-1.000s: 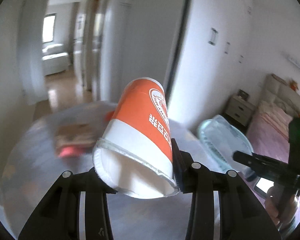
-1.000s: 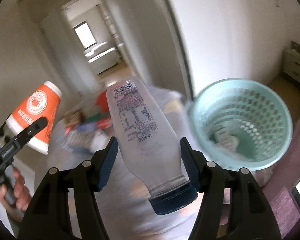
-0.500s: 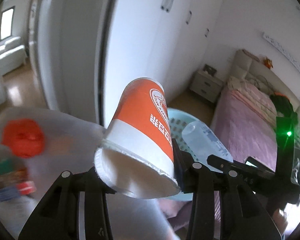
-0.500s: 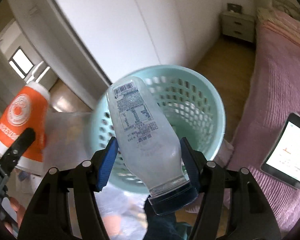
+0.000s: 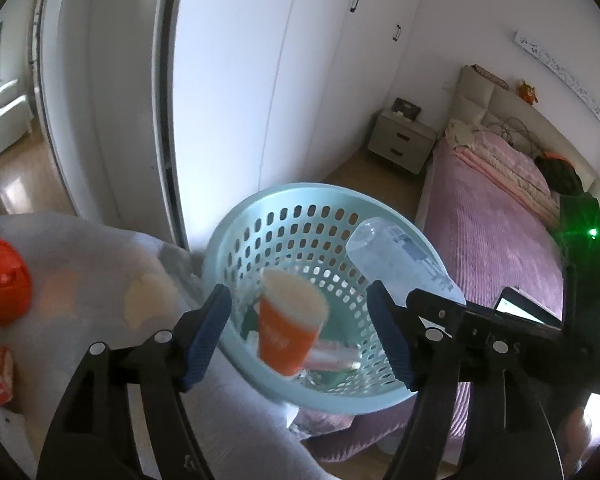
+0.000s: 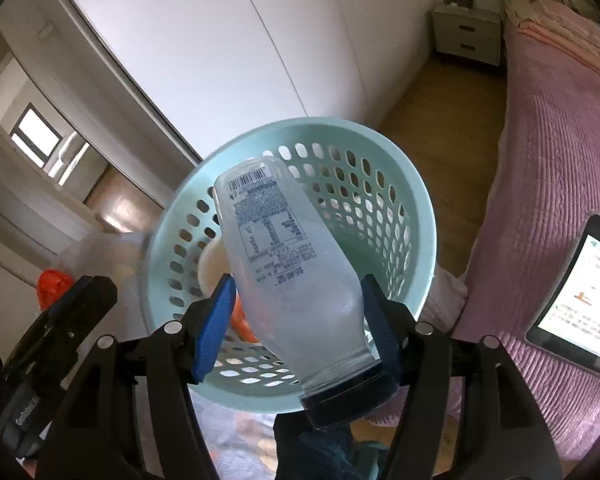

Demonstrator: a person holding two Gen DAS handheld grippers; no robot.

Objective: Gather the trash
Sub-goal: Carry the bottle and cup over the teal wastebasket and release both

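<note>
Inside teal basket, blurred orange-white cup.

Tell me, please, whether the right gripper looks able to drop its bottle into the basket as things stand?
Probably yes: the right gripper holds the bottle over the basket, whose open mouth looks unobstructed.

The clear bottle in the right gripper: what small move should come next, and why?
Probably open the right gripper and let the clear bottle drop. The bottle is clamped between the jaws, directly above the mouth of the mint basket. The left gripper is open and the orange cup is already in the basket, so only the bottle is left in hand.
</note>
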